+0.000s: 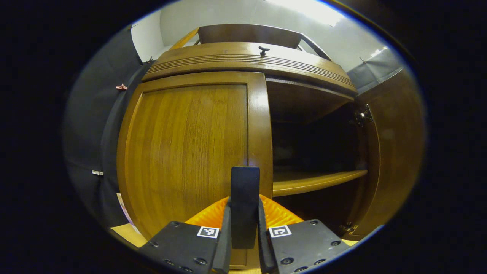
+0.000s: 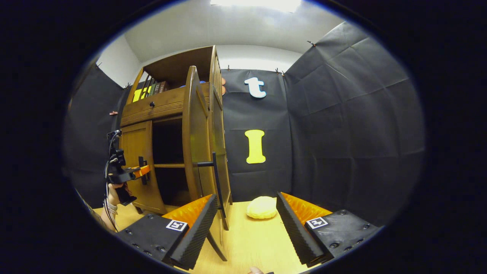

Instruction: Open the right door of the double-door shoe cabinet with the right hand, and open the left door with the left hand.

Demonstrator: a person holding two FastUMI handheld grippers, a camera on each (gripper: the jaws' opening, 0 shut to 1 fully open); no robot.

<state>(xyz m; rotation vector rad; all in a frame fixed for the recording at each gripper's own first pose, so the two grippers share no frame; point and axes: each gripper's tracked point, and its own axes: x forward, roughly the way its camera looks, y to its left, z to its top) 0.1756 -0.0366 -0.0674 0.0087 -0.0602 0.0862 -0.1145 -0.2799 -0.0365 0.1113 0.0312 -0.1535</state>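
Your left gripper [image 1: 244,228] is clamped on the dark bar handle [image 1: 245,198] of the closed brown wooden left door [image 1: 182,152]. Your right gripper [image 2: 247,224] gapes wide, holding nothing, near the swung-open right door [image 2: 196,140] and its handle [image 2: 217,182].

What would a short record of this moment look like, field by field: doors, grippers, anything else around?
right door: swung open, its handle free
left door: closed
left gripper: shut on left door handle
right gripper: open, holding nothing
cabinet inside: shelf, dark, contents unclear
on floor: pale round object by the booth wall
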